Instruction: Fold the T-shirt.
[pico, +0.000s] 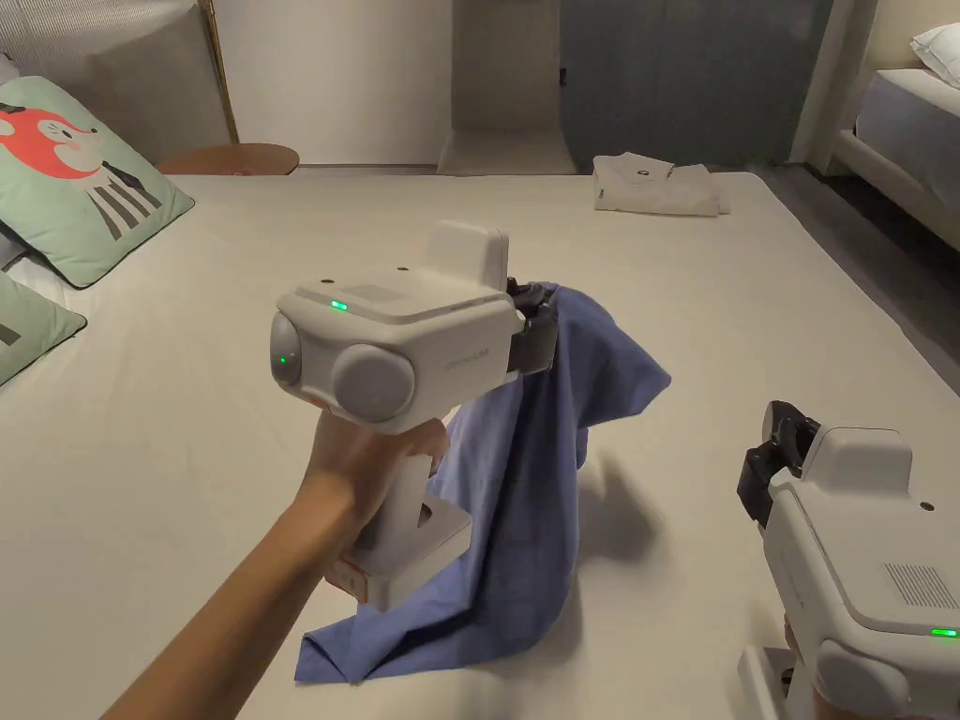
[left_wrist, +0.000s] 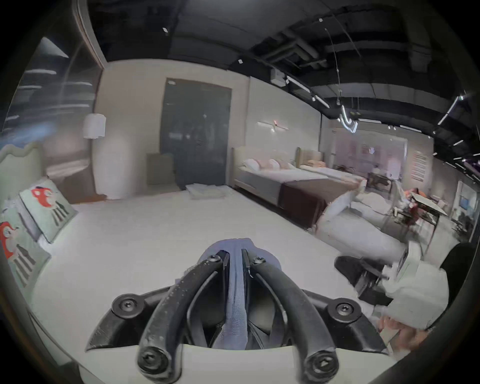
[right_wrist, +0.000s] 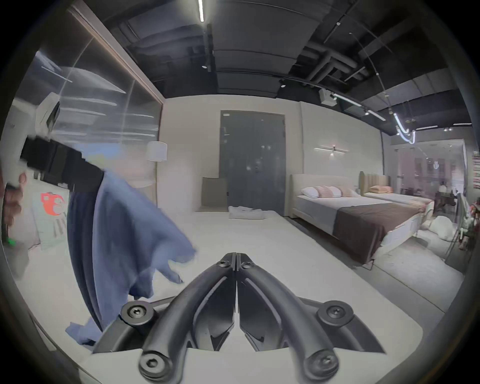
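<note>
While the left gripper (pico: 534, 323) lifts it in the head view, the blue T-shirt (pico: 525, 469) drapes down to the bed (pico: 187, 450). Left gripper view: both jaws pinch the cloth. Right gripper view: the right gripper (right_wrist: 236, 262) is closed, empty, beside the shirt.

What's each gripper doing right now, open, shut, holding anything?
Left gripper: shut on the blue T-shirt, which hangs from it with its lower end on the bed.
Right gripper: shut, fingers together, holding nothing.
</note>
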